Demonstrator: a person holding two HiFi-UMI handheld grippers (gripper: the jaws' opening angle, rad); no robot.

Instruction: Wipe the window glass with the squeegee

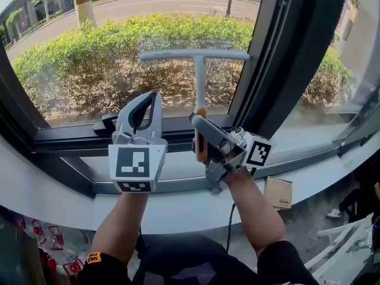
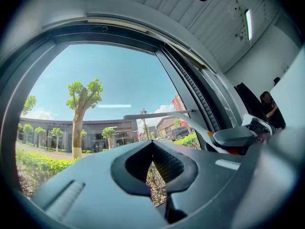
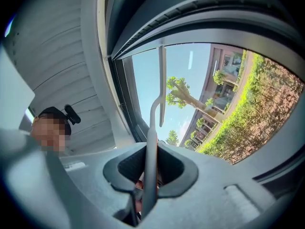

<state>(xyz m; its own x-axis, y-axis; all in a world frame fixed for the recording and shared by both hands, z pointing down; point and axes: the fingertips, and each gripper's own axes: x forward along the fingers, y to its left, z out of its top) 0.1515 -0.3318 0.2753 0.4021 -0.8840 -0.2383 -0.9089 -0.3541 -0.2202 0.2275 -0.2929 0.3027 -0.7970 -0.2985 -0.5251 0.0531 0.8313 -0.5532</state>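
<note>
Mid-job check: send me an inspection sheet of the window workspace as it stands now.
Surface: window glass, no streaks to be seen; white sill below it.
Job's things: squeegee upright, its blade level at the top; whether the blade touches the glass cannot be told.
Clutter: small brown box by the sill's right part.
Grippers: right gripper shut on the squeegee's handle; left gripper shut, holding nothing, beside it.
Cables: dark cable hanging under the right forearm.
Surroundings: hedge and road outside; a person indoors behind.
</note>
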